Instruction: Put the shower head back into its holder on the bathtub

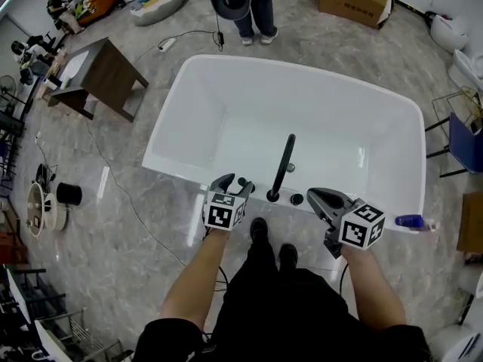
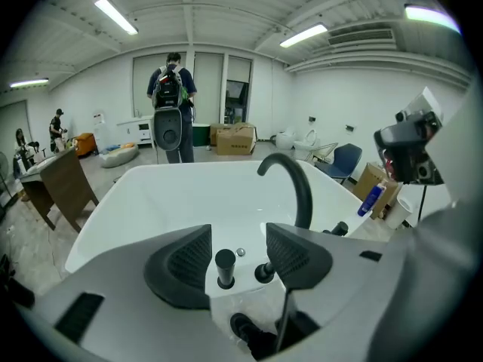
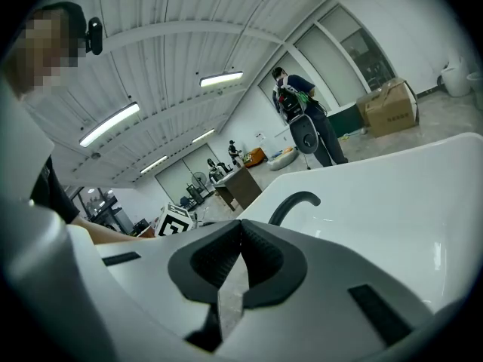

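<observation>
Shower head point(image 2: 225, 265) looks seated upright in its holder point(image 2: 225, 283) on the bathtub point(image 2: 238, 291) rim, untouched between the left gripper point(image 2: 238, 253) jaws, which are wide apart; right gripper point(image 3: 240, 232) jaws together, empty; pull left straight clear, don't clip the head or faucet point(image 2: 296, 179).

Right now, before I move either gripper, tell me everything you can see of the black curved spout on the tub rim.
The spout is a slim, matte black tube, seemingly metal. It stands on a round base on the near rim of the white bathtub, rises upright, then arches over the basin. In the head view it sits between the left gripper and the right gripper; neither touches it. A small black knob stands beside its base.
</observation>
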Demonstrator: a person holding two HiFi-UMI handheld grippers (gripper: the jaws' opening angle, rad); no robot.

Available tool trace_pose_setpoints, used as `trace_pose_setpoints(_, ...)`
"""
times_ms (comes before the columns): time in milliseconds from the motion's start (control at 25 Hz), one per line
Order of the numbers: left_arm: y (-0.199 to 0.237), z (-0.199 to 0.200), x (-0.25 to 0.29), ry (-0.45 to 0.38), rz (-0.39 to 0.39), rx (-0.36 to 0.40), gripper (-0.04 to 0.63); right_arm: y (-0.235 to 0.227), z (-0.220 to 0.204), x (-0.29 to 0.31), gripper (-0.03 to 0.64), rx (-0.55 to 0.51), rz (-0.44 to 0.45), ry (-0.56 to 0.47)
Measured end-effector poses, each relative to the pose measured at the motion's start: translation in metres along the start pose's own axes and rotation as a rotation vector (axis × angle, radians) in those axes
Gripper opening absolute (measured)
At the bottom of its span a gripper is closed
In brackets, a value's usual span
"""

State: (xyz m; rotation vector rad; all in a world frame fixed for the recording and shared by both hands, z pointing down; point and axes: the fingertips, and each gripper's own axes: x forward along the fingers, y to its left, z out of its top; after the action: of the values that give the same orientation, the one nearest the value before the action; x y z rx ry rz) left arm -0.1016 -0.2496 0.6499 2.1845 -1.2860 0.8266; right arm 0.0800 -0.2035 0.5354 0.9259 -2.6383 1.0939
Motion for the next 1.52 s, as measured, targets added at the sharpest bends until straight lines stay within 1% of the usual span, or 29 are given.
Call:
trace_pose_setpoints(80,-0.003,0.014,-0.023,-0.055,0.004,-0.029,0.242,0.006,0.0,-0.002,0.014,-0.008,0.015,-0.006)
trace_pose_setpoints(160,-0.006,0.032,-0.047,-0.129,0.021,-0.056,0.242,0.012,-0.003,-0.005,0.014,-0.021,0.034,-0.005)
trace_pose_setpoints(240,-0.011,0.049,-0.068,-0.193,0.033,-0.065,0.241,0.018,-0.005,-0.008,0.014,-0.035,0.057,-0.004)
trace_pose_setpoints(320,-0.018,0.062,-0.088,-0.238,0.031,-0.065,0.239,0.027,-0.004,-0.01,0.014,-0.047,0.084,-0.004)
trace_pose_setpoints(520,-0.022,0.083,-0.146,-0.354,0.053,-0.082,0.166,0.038,0.007,-0.013,0.014,-0.092,0.138,-0.007)
trace_pose_setpoints(640,-0.015,0.086,-0.181,-0.364,0.088,-0.065,0.131,0.041,0.021,-0.011,0.014,-0.105,0.154,-0.025)
trace_pose_setpoints(680,-0.013,0.087,-0.193,-0.374,0.102,-0.066,0.11,0.042,0.025,-0.01,0.014,-0.108,0.156,-0.031)
trace_pose_setpoints(720,-0.012,0.09,-0.207,-0.396,0.113,-0.075,0.068,0.044,0.029,-0.009,0.014,-0.113,0.156,-0.036)
trace_pose_setpoints(760,-0.01,0.093,-0.22,-0.428,0.123,-0.087,0.049,0.046,0.032,-0.007,0.014,-0.12,0.155,-0.041)
trace_pose_setpoints(880,-0.008,0.098,-0.25,-0.504,0.138,-0.116,0.021,0.055,0.038,-0.003,0.014,-0.151,0.153,-0.045)
trace_pose_setpoints(1040,-0.006,0.096,-0.27,-0.541,0.126,-0.115,0.015,0.067,0.042,0.009,0.014,-0.185,0.16,-0.041)
trace_pose_setpoints(1160,0.005,0.086,-0.277,-0.532,0.133,-0.105,0.015,0.08,0.049,0.025,0.014,-0.208,0.163,-0.049)
trace_pose_setpoints(1240,0.021,0.079,-0.282,-0.533,0.142,-0.121,0.015,0.094,0.056,0.04,0.014,-0.246,0.155,-0.067)
trace_pose_setpoints(1360,0.052,0.072,-0.29,-0.556,0.164,-0.172,0.015,0.123,0.067,0.064,0.014,-0.325,0.145,-0.103)
trace_pose_setpoints(1440,0.07,0.069,-0.293,-0.548,0.18,-0.177,0.015,0.144,0.073,0.076,0.014,-0.366,0.141,-0.123)
trace_pose_setpoints(1520,0.083,0.068,-0.296,-0.544,0.176,-0.173,0.015,0.162,0.078,0.084,0.014,-0.391,0.137,-0.145)
